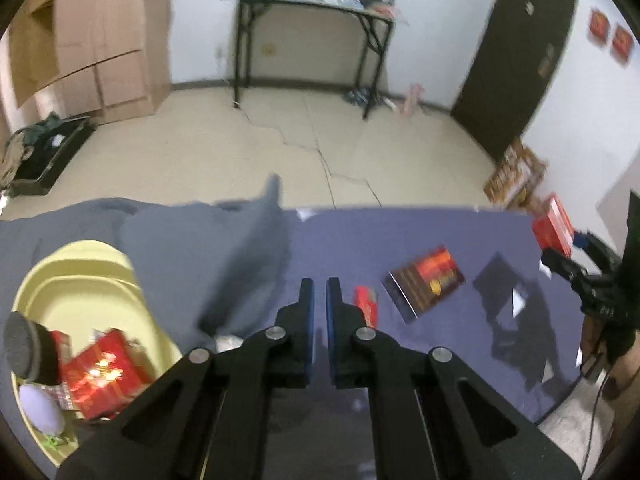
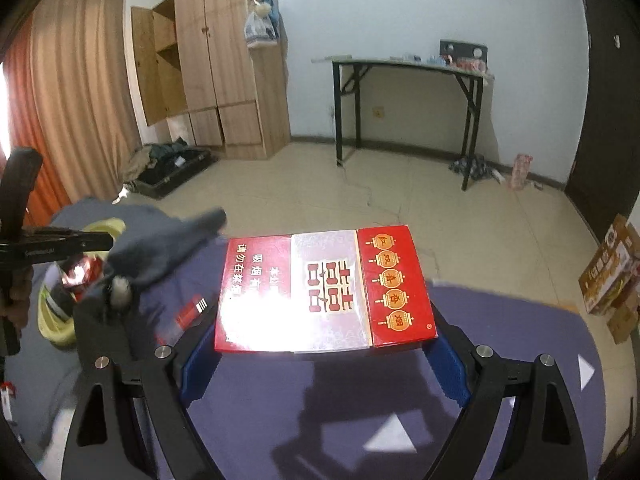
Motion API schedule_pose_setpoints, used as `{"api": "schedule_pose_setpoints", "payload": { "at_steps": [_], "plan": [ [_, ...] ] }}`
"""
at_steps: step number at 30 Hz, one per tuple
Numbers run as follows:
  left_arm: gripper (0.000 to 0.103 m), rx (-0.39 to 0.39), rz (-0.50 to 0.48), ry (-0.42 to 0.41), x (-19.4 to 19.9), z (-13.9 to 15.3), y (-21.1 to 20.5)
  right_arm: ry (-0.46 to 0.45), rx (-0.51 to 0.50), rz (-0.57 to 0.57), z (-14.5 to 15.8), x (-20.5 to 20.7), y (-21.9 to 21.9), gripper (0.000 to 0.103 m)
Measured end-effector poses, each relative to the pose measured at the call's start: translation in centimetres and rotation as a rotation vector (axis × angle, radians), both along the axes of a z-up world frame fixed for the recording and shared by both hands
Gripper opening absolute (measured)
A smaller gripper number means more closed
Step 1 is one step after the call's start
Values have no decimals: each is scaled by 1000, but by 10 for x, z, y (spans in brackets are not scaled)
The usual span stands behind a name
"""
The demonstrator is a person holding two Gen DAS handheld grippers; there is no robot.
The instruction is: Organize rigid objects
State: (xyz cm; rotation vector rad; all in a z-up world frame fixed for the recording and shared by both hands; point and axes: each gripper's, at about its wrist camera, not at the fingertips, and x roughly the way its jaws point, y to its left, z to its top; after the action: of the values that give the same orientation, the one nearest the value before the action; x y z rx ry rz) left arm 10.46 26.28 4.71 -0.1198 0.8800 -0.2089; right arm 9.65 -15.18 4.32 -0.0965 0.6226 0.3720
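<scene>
A large red carton point(image 2: 324, 292) is being gripped between the right tongs point(image 2: 320, 344) above the tabletop point(image 2: 500, 320). The left tongs point(image 1: 319, 292), nearly closed, are carrying nothing. Some boxes are lying in the yellow basin point(image 1: 80, 276) to their left; a small red box point(image 1: 366, 306), a booklet point(image 1: 424, 282) and a black card point(image 1: 500, 284) are waiting to their right.

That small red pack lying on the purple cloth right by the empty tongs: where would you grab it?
Probably across its two long sides, coming straight down from above. The small red pack lies flat on the purple cloth, so only its narrow width would likely fit between the left tongs, whose fingers stand almost together and hold nothing.
</scene>
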Motion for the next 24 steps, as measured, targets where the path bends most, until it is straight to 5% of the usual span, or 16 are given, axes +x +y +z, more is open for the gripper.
{"api": "schedule_pose_setpoints", "payload": {
  "at_steps": [6, 12, 19, 21, 24],
  "plan": [
    [10, 95, -79, 132, -8, -55, -28, 77, 20, -54, -24, 9, -36, 89],
    [43, 177, 53, 220, -13, -105, -13, 111, 58, -76, -36, 20, -50, 89],
    [69, 140, 138, 209, 8, -112, -6, 113, 73, -75, -41, 24, -54, 90],
    [87, 100, 151, 201, 12, -106, -8, 123, 82, -82, -48, 22, -56, 90],
    [91, 176, 190, 140, 15, -96, -14, 135, 71, -91, -60, 18, -57, 90]
  ]
}}
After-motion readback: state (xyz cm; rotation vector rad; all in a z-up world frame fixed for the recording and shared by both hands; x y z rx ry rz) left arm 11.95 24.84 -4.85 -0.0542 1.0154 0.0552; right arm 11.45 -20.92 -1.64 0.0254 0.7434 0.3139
